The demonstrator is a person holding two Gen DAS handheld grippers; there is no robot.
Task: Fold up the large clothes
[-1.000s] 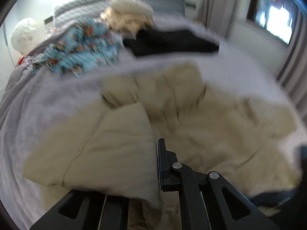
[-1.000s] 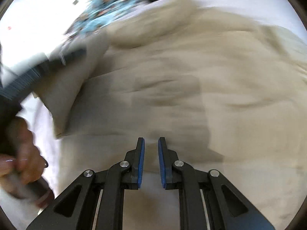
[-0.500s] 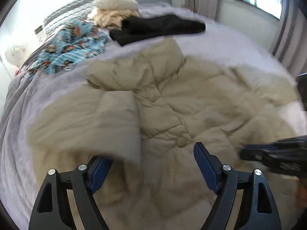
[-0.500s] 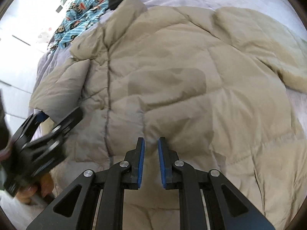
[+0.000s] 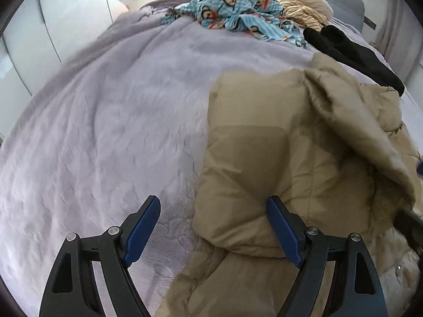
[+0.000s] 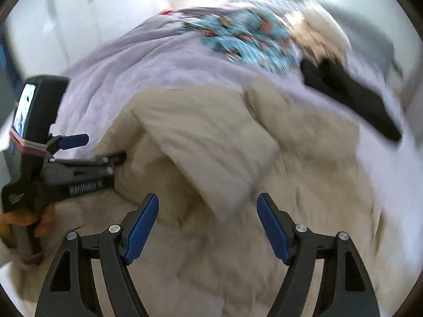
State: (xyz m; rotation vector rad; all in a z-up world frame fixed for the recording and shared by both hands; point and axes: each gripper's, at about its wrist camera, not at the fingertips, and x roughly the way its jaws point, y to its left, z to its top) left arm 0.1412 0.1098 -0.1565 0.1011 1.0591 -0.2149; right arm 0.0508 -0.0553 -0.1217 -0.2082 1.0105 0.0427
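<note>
A beige puffer jacket [image 5: 304, 163] lies on the lilac bedspread [image 5: 105, 132], its left sleeve folded in over the body. My left gripper [image 5: 214, 227] is open and empty, its jaws straddling the jacket's left folded edge. My right gripper [image 6: 207, 224] is open and empty above the jacket [image 6: 238, 158]. The right wrist view is blurred. The left gripper [image 6: 87, 150] shows there at the left, open at the jacket's edge.
A blue monkey-print garment [image 5: 238, 13], a beige striped garment [image 5: 298, 8] and a black garment [image 5: 351, 55] lie at the far side of the bed. A white wardrobe [image 5: 53, 26] stands to the left. Bare bedspread lies left of the jacket.
The left gripper let go of the sleeve, which now lies folded over the jacket, and swung left. The right gripper opened and turned toward the head of the bed.
</note>
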